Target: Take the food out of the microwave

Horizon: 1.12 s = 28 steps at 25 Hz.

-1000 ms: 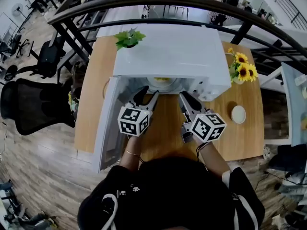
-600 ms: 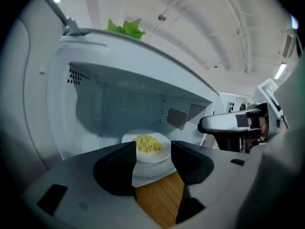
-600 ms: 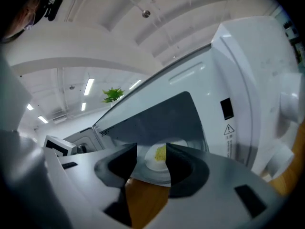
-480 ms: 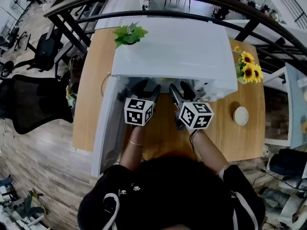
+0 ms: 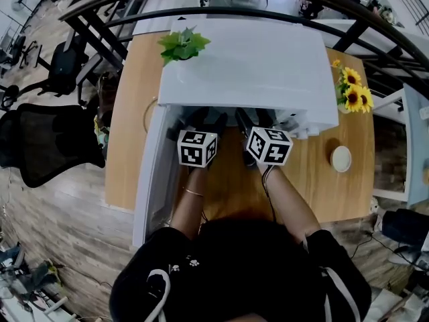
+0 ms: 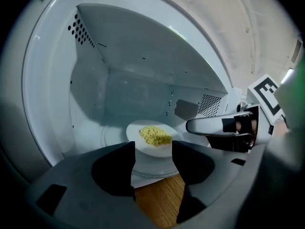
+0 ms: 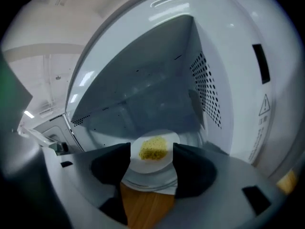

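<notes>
A white microwave (image 5: pixel 248 59) stands on a wooden table (image 5: pixel 127 113), its door (image 5: pixel 151 180) swung open to the left. Inside, on the turntable, sits a white plate (image 6: pixel 164 149) with a small heap of yellow food (image 6: pixel 155 136). The right gripper view shows the same plate (image 7: pixel 164 163) and food (image 7: pixel 153 148). My left gripper (image 5: pixel 198 121) and right gripper (image 5: pixel 255 119) reach side by side into the microwave's mouth. Both are open, jaws short of the plate's near rim, touching nothing. In the head view the microwave's top hides the plate.
A potted plant (image 5: pixel 182 45) stands at the microwave's back left and sunflowers (image 5: pixel 352 92) at its right. A round white dish (image 5: pixel 341 158) lies on the table at the right. A black office chair (image 5: pixel 47 139) stands left of the table.
Both grippers have moved forward from in front of the microwave until their jaws are inside its opening. They have also drawn closer together.
</notes>
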Available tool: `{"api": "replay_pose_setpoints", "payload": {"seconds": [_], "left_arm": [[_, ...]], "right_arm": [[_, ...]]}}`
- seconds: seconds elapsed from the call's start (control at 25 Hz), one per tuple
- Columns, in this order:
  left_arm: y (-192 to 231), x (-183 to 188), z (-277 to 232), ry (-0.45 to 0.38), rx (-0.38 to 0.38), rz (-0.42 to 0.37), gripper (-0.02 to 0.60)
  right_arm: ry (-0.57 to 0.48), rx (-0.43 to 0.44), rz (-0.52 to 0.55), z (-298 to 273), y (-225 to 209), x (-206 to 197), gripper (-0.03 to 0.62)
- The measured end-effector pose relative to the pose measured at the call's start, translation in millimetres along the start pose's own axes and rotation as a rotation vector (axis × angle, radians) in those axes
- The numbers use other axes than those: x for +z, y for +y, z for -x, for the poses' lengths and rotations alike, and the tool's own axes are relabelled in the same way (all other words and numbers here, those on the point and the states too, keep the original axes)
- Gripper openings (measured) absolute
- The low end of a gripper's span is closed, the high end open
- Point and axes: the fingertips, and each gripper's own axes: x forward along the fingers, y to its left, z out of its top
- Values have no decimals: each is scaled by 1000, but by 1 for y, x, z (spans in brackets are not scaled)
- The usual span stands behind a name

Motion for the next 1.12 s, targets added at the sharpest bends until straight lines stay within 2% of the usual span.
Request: {"api": "replay_pose_setpoints", "payload": {"seconds": [0.28, 0.4, 0.56, 1.12], "left_arm": [[8, -11, -9, 107, -11, 24, 239], [9, -9, -13, 98, -18, 37, 241], [10, -7, -19, 90, -26, 43, 242], [13, -7, -32, 105, -35, 52, 244]], "right_arm": [[47, -30, 41, -9, -2, -8, 288], [62, -47, 34, -14, -4, -13, 299], [62, -55, 53, -21, -2, -13, 344], [76, -112, 47, -35, -15, -18, 356]]}}
